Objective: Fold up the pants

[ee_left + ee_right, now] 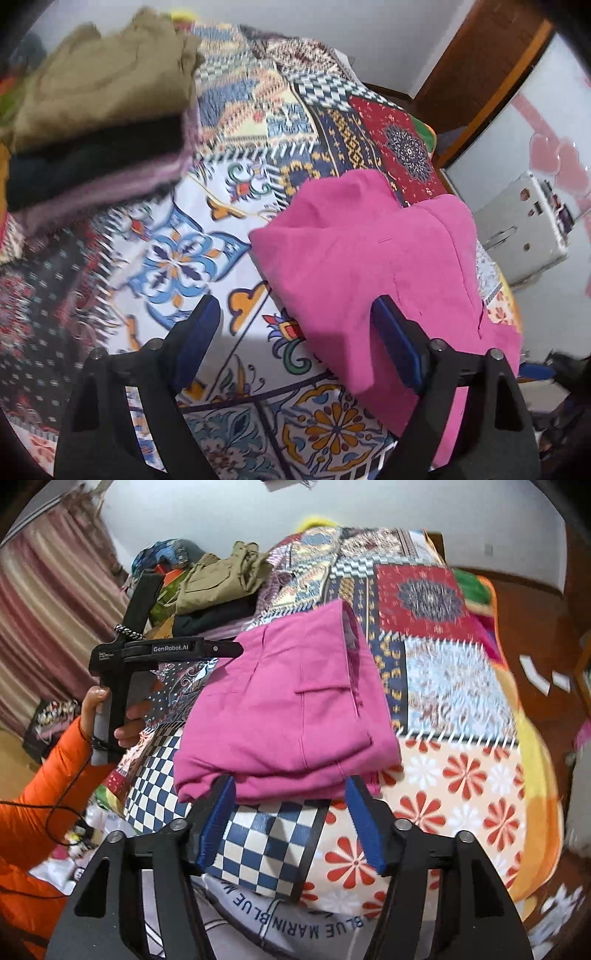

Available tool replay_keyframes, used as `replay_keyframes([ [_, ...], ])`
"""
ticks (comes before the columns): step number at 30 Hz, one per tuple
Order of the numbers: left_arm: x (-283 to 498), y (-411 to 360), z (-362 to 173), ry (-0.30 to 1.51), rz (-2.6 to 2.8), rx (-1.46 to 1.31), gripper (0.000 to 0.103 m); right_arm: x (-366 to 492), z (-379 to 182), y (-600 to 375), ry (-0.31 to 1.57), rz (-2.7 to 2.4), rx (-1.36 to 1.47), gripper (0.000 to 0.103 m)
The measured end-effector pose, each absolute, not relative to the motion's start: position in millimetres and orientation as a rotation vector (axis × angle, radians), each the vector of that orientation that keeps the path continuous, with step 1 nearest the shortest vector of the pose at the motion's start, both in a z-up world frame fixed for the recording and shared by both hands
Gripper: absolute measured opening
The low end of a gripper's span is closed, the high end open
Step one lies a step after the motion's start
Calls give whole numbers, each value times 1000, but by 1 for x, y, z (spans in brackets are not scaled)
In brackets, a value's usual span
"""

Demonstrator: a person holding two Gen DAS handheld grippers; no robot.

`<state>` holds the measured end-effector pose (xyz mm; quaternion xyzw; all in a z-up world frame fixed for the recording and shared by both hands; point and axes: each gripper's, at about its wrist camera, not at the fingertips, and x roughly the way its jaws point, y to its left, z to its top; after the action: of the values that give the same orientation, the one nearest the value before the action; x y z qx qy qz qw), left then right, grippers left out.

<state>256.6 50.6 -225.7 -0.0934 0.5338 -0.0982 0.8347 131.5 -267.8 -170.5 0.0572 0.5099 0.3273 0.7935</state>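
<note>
- Pink pants lie folded into a compact bundle on the patchwork bedspread.
- Left gripper: blue pads spread, nothing between them, its right pad over the bundle's near edge.
- Right gripper: fingers apart, tips just at the bundle's near edge, gripping nothing.
- Stack of folded clothes, olive garment on top, sits well apart.

Bare patchwork bedspread open between the folded pink pants and the stack of folded clothes, more bare cover beside the pants' other edge, wall behind the bed
</note>
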Motion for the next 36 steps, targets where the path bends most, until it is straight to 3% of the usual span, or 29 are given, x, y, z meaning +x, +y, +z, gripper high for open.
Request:
replay_keyframes([
  [4, 266, 48, -236, 1158, -240, -237, 82, 134, -186, -261, 1161, 716, 137, 59],
  [6, 271, 46, -238, 1165, -272, -270, 73, 136, -188, -262, 1161, 730, 166, 59],
  [10, 277, 41, -240, 1170, -337, -308, 44, 148, -188, -267, 1145, 722, 211, 59],
  [26, 218, 46, -216, 1073, -169, -106, 20, 214, -200, -258, 1094, 640, 125, 59],
  [36, 165, 56, -207, 1074, -100, -155, 18, 252, -205, -244, 1087, 631, 55, 58],
])
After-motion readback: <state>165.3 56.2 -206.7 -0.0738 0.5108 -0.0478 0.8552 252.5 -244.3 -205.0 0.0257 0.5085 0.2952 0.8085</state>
